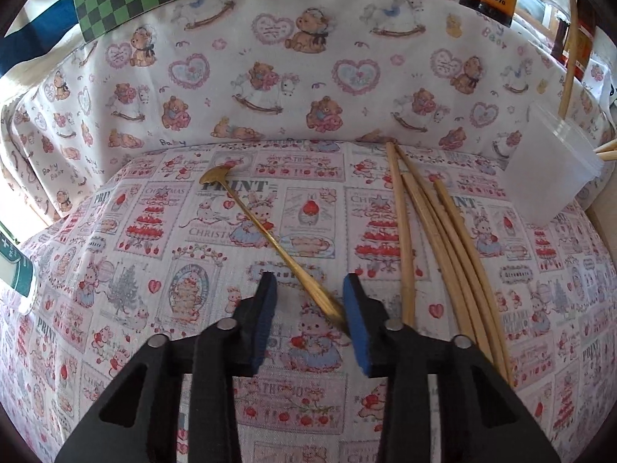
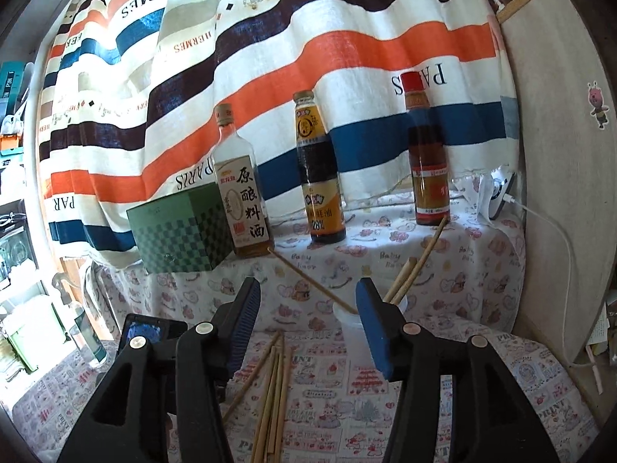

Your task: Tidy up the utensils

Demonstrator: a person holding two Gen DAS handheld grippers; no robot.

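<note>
A long gold spoon (image 1: 270, 231) lies on the patterned tablecloth (image 1: 115, 270), bowl far left, handle end between my left gripper's fingers. My left gripper (image 1: 310, 289) is open, low over the handle end, which lies close to the right pad (image 1: 356, 320). Several bamboo chopsticks (image 1: 432, 231) lie loose to its right. A clear plastic cup (image 1: 551, 166) stands at the right with chopsticks in it. In the right wrist view my right gripper (image 2: 308, 301) is open and empty above the loose chopsticks (image 2: 273, 386). The cup (image 2: 349, 324) with several chopsticks (image 2: 408, 274) stands just beyond it.
Three sauce bottles (image 2: 241, 189) (image 2: 320, 177) (image 2: 428, 162) and a green checkered box (image 2: 181, 227) stand on the raised shelf behind. A striped cloth (image 2: 308, 38) hangs at the back. A white charger and cable (image 2: 501, 196) sit at the right.
</note>
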